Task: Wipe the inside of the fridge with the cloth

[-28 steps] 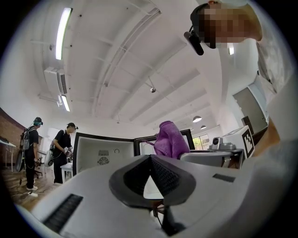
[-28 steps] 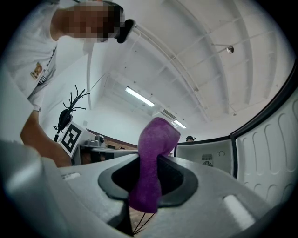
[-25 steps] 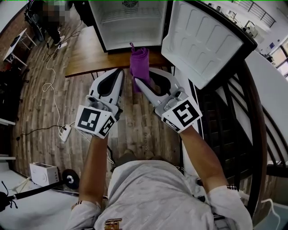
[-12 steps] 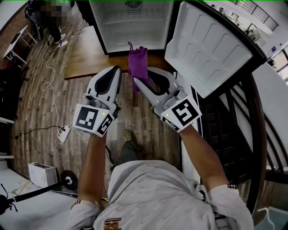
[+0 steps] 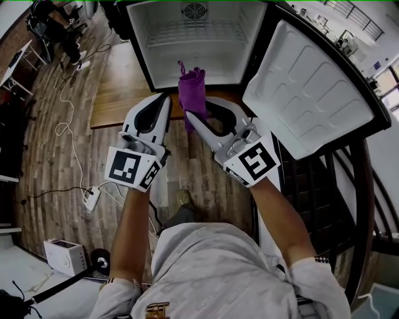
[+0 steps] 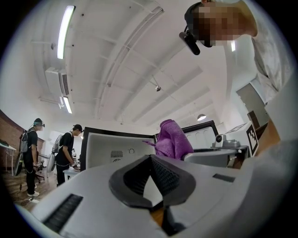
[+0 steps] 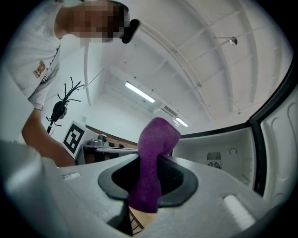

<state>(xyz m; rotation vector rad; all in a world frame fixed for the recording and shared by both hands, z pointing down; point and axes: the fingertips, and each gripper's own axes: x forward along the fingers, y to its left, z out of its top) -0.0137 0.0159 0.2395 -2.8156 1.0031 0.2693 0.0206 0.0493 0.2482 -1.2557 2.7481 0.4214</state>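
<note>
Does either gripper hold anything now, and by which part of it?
The right gripper holds the purple cloth, pinched near one end, with most of it past the fingers. The left gripper is shut on nothing.

Head view looks steeply down — both gripper views tilt upward, close-in — all three share the cloth (image 5: 192, 84).

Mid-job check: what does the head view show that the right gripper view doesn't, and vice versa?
Head view only: the power strip and cables on the wood floor, and the wire shelf inside the fridge. Right gripper view only: the right gripper, jaws shut on the cloth, with a ceiling light above. Both: the purple cloth, the open white fridge with its fan vent, and its open door.
</note>
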